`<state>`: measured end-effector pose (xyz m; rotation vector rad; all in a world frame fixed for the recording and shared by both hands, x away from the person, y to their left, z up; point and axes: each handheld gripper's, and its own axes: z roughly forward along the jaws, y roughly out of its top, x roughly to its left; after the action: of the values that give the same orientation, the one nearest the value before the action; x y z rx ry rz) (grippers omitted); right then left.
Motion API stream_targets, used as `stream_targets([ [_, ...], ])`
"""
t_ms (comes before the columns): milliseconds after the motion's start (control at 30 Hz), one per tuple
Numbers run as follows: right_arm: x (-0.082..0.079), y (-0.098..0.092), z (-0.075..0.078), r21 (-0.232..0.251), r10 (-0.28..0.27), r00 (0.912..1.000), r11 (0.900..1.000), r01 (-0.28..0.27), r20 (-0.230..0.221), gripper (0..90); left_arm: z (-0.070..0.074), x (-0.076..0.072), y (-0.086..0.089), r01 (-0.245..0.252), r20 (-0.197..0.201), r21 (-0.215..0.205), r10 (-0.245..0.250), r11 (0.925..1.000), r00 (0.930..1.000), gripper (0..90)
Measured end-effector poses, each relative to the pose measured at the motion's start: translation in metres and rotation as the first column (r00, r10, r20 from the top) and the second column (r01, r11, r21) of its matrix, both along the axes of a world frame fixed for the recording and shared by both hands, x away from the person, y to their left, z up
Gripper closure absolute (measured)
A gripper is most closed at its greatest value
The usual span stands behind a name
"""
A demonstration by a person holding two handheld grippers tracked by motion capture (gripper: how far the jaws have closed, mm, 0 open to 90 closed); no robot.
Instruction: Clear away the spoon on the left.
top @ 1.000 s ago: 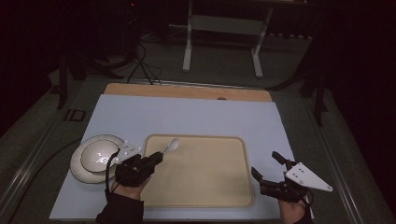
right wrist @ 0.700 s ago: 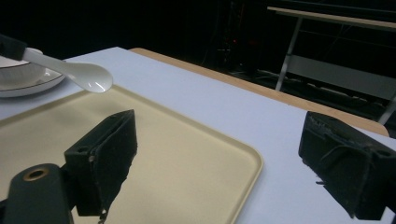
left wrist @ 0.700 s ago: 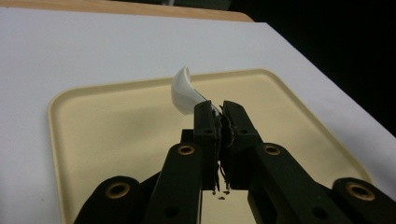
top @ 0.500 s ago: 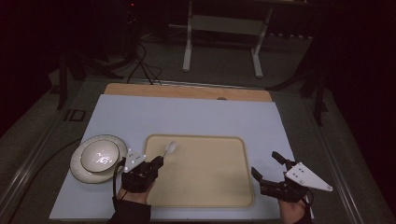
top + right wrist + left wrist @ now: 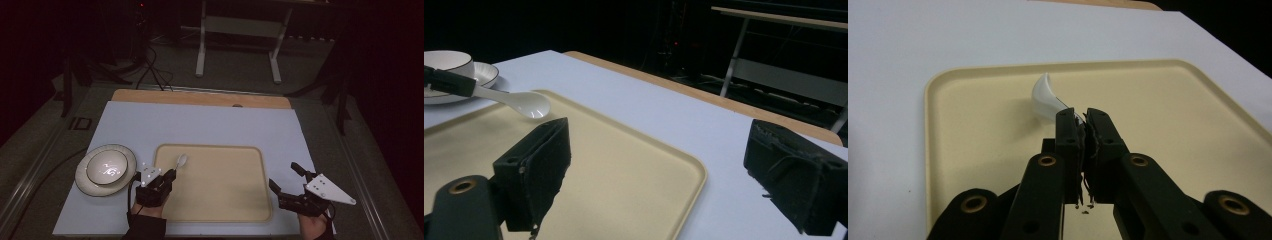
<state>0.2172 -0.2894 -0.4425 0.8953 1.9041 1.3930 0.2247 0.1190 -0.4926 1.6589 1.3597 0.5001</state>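
A white spoon point(image 5: 182, 160) points away from me over the far left corner of the beige tray point(image 5: 215, 210). My left gripper point(image 5: 171, 173) is shut on its handle, and the left gripper view shows the pads point(image 5: 1068, 131) pinching the handle behind the spoon's bowl point(image 5: 1045, 95). The spoon point(image 5: 526, 102) hangs low over the tray point(image 5: 624, 165); whether it touches I cannot tell. My right gripper point(image 5: 283, 175) stands open at the tray's right edge, nothing between its jaws.
A white bowl point(image 5: 106, 166) sits on a white plate point(image 5: 85, 182) left of the tray, close to my left hand. The pale blue mat point(image 5: 210, 125) stretches bare beyond the tray. A wooden strip point(image 5: 200, 97) edges the table's far side.
My left gripper has sunk toward the tray with the spoon still in its jaws. The right gripper has stayed where it was.
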Motion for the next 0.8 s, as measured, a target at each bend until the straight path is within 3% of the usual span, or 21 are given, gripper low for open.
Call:
stream_targets([
  [367, 0.0, 0.0, 0.0, -0.002, -0.002, 1.0, 1.0, 0.002, 0.0, 11.5, -0.009, -0.004, -0.003, 0.003, -0.016, 0.014, -0.002, 0.9999, 0.9999, 85.9],
  [800, 0.0, 0.0, 0.0, -0.004, -0.005, 1.0, 1.0, 0.005, -0.004, 11.5, -0.025, -0.01, -0.01, 0.018, -0.082, 0.035, -0.015, 0.9992, 0.9965, 84.8],
])
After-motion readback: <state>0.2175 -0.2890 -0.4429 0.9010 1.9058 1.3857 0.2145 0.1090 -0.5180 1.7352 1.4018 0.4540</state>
